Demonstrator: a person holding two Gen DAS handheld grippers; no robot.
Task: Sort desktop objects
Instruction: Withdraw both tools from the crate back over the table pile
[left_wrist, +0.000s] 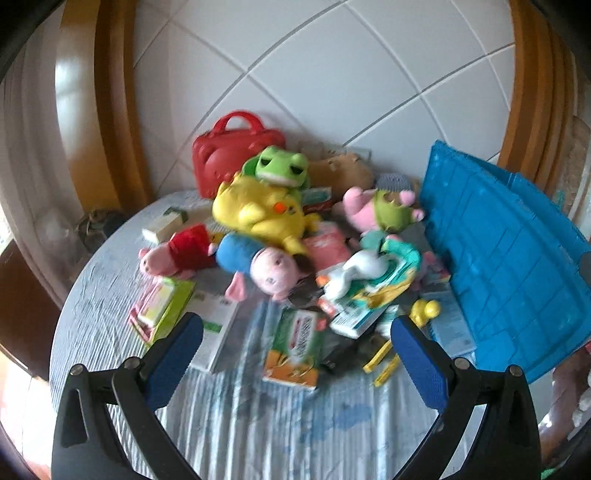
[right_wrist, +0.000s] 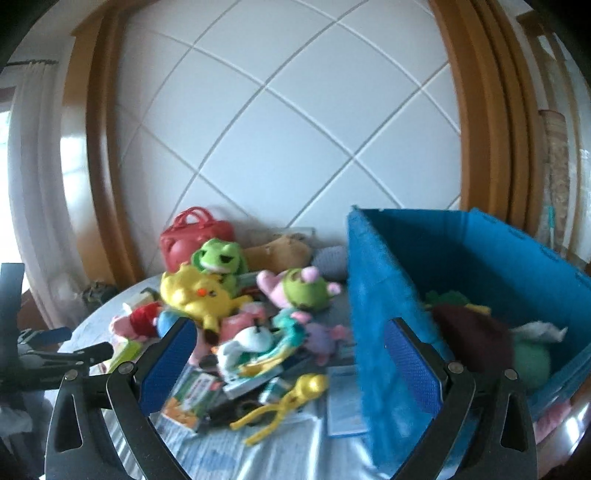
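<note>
- Both grippers hung above the heap with nothing in them; the step in hand looked like choosing the next piece to lift into the blue crate (right_wrist: 388, 295).
- The left gripper (left_wrist: 295, 354) had its blue pads (left_wrist: 173, 365) spread wide, and the green-and-orange box (left_wrist: 295, 347) lay right between them, just beyond the tips.
- To take it well, I judged, the gripper had to drop straight down and close across the box's narrow sides; it lay tilted on other packets, so a skewed bite could slide it off.
- Ahead of those fingers sat the soft toys: the yellow plush (left_wrist: 258, 214), the green frog (left_wrist: 282, 166) behind it, the blue-and-pink pig (left_wrist: 258, 266) nearer.
- The blue crate rose just outside the left gripper's right finger, close enough to snag on a careless lift.
- The right gripper (right_wrist: 291, 365) was spread wide too, empty, pointing forward and slightly down over the table.
- Between its fingers lay the yellow plastic tongs (right_wrist: 291, 402) and a white duck toy (right_wrist: 251, 339); its right finger stood in front of the crate's near wall.
- Inside the crate some soft things already lay, though blur hid what they were.
- The left gripper showed beyond the right one's left finger.
</note>
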